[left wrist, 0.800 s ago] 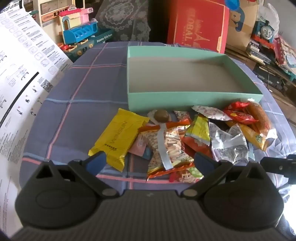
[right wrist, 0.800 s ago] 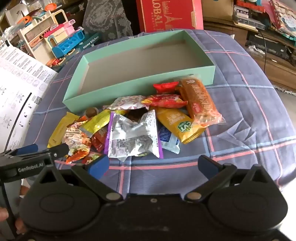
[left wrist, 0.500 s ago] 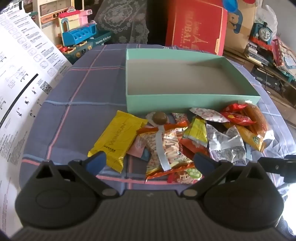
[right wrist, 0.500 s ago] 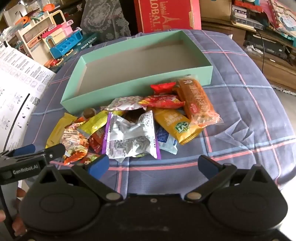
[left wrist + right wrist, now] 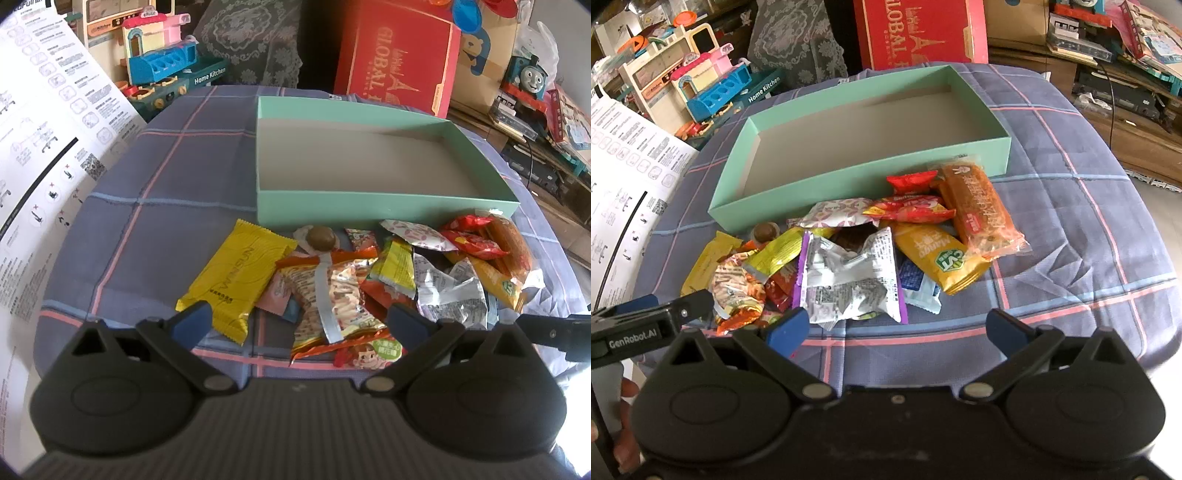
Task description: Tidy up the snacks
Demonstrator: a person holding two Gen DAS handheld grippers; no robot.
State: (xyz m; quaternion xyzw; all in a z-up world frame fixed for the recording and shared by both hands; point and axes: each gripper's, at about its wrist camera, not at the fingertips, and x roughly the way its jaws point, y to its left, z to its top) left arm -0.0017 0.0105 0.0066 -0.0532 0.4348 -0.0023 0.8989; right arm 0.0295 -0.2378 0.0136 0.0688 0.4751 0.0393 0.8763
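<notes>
Plaid blue cloth (image 5: 155,192), cluttered toy room behind | left wrist: left gripper (image 5: 297,319) spread wide, holding nothing, above snack pile (image 5: 354,273); yellow packet (image 5: 240,275) near its left finger; mint box (image 5: 369,212) just behind pile | right wrist: right gripper (image 5: 895,328) wide apart, unladen, short of silver packet (image 5: 849,277); orange packet (image 5: 982,210) by box.

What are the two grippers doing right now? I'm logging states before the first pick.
Left gripper: open, holding nothing, just short of the snack pile.
Right gripper: open, holding nothing.
</notes>
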